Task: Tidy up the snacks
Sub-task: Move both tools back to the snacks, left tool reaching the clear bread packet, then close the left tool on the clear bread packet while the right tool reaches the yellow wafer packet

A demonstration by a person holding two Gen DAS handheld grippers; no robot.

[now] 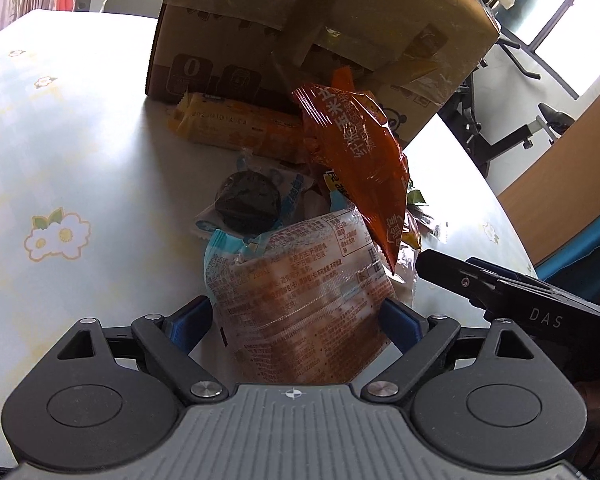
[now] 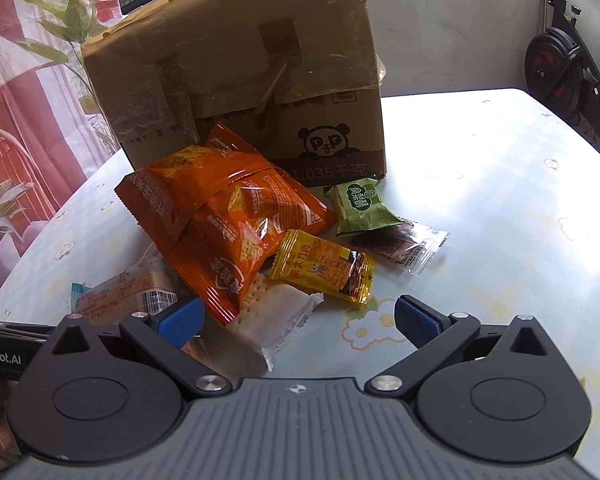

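Observation:
A pile of snack packets lies on the table in front of a cardboard box (image 1: 300, 32), also in the right wrist view (image 2: 236, 80). My left gripper (image 1: 296, 320) has its blue pads on both sides of a clear packet of orange-brown snack (image 1: 300, 300), touching it. An orange chip bag (image 1: 356, 160) leans above it; it also shows in the right wrist view (image 2: 220, 216). My right gripper (image 2: 298, 320) is open, with a white cracker packet (image 2: 276, 320) between its fingers, untouched. A yellow packet (image 2: 324, 266) and a green packet (image 2: 360, 208) lie beyond.
A dark round cookie packet (image 1: 248, 200) and a long orange bar packet (image 1: 228, 124) lie by the box. A brown clear packet (image 2: 404, 246) lies to the right. The flowered tablecloth (image 2: 500, 200) covers the table. An exercise bike (image 2: 560, 60) stands past the table edge.

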